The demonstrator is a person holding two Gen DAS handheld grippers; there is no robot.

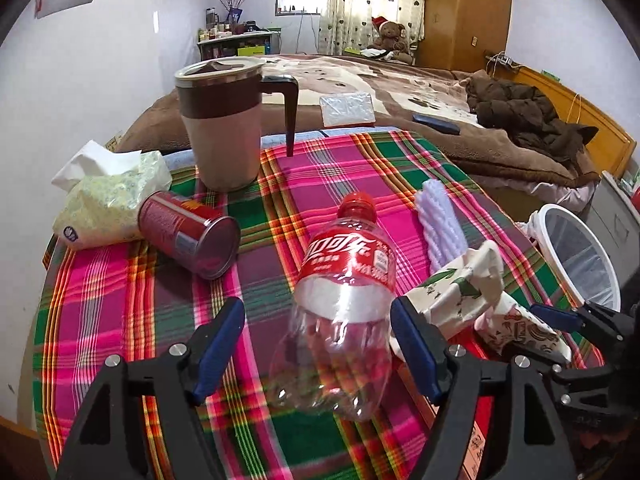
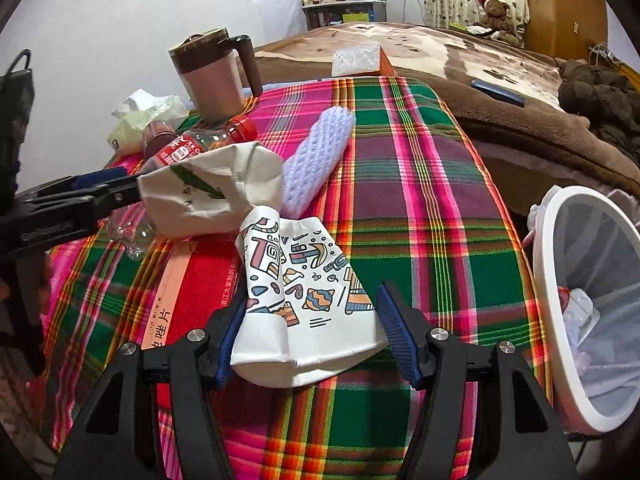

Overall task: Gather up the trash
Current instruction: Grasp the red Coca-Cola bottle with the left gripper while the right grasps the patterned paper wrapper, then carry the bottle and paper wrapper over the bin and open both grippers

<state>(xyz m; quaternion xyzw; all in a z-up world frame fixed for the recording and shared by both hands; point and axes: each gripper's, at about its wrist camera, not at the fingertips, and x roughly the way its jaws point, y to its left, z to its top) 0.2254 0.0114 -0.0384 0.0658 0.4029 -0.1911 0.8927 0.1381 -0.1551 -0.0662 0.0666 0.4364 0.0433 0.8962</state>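
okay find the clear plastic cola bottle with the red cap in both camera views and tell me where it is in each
Left wrist: clear plastic cola bottle with red cap, lying centre, its base between the open left gripper.
Right wrist: same bottle, left of centre, mostly hidden behind a crumpled white paper cup.
Shared landmark: brown lidded mug.

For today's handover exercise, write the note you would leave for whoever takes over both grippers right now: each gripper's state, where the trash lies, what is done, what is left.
Left gripper: open, fingers either side of the empty cola bottle lying on the plaid cloth.
Right gripper: open around the crushed patterned paper cup, not yet clamped.
Also on the cloth: a second crushed cup with green leaves and a red can on its side.
Bin stands at the table's right edge and already holds some trash.
Left: grip, bin bottle, cups and can.
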